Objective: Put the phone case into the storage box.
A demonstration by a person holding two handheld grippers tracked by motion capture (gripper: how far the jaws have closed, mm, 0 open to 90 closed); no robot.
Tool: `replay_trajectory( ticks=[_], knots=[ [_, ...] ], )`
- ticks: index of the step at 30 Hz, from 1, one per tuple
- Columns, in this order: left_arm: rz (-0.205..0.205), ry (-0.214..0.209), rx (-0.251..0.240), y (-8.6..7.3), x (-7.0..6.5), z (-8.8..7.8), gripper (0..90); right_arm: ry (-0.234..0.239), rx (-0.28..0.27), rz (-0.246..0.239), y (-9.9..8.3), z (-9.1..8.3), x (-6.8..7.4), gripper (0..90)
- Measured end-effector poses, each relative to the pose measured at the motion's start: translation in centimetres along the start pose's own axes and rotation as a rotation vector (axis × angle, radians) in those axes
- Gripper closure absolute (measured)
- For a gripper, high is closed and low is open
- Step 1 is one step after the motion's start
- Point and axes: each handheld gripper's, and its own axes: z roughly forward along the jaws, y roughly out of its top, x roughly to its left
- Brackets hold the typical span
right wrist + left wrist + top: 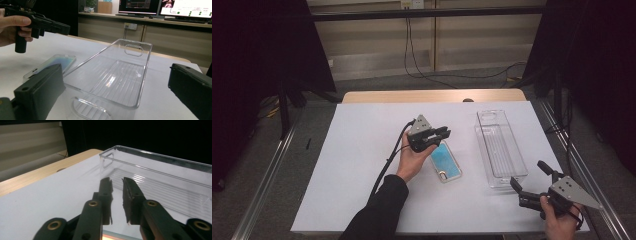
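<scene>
A phone in a clear case (447,162), its screen blue, lies flat on the white sheet left of a long clear plastic bin (484,150). My left gripper (444,133) hovers just above the phone's far end, aimed at the bin, and it is shut apart from a slim gap that holds nothing (116,180). A sliver of the phone (117,236) shows under it. Beyond the jaws stands the bin's wall (155,177). My right gripper (528,174) stands open at the bin's near end. Its wide-spread jaws (115,67) frame the empty bin (146,65), with the phone (53,63) and the left gripper (50,25) to the left.
The white sheet (362,165) covers most of a wooden table (432,95). Metal rails (267,175) run along both sides. A black cable (387,165) trails from the left gripper towards the front edge. Dark curtains and stands flank the table.
</scene>
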Motion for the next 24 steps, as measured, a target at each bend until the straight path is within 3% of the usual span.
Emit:
replay_trajectory(
  ticks=[1,2,6,14,17,20,24],
  knots=[
    [0.006,-0.007,0.007,0.0,0.0,0.1,78.7,0.000,0.000,0.000,0.0,0.0,0.0,0.0],
    [0.005,-0.012,0.016,-0.1,0.0,0.2,85.8,0.001,0.000,0.000,0.0,0.0,0.0,0.0],
    [0.000,-0.010,0.025,-0.1,0.0,0.5,90.0,0.001,-0.001,-0.001,0.0,0.0,0.0,0.0],
    [0.012,-0.013,0.086,0.0,0.0,1.1,90.0,0.002,0.001,-0.002,0.0,0.0,0.0,0.0],
    [0.003,-0.028,0.114,0.1,0.1,1.4,90.0,0.002,0.001,-0.001,0.0,0.0,0.0,0.0],
    [-0.009,-0.032,0.187,0.4,0.4,1.8,90.0,0.003,0.001,-0.001,0.0,0.0,0.0,0.0],
    [-0.031,-0.038,0.202,0.6,0.6,2.0,90.0,0.002,0.000,0.000,0.0,0.0,0.0,0.0]
  ],
)
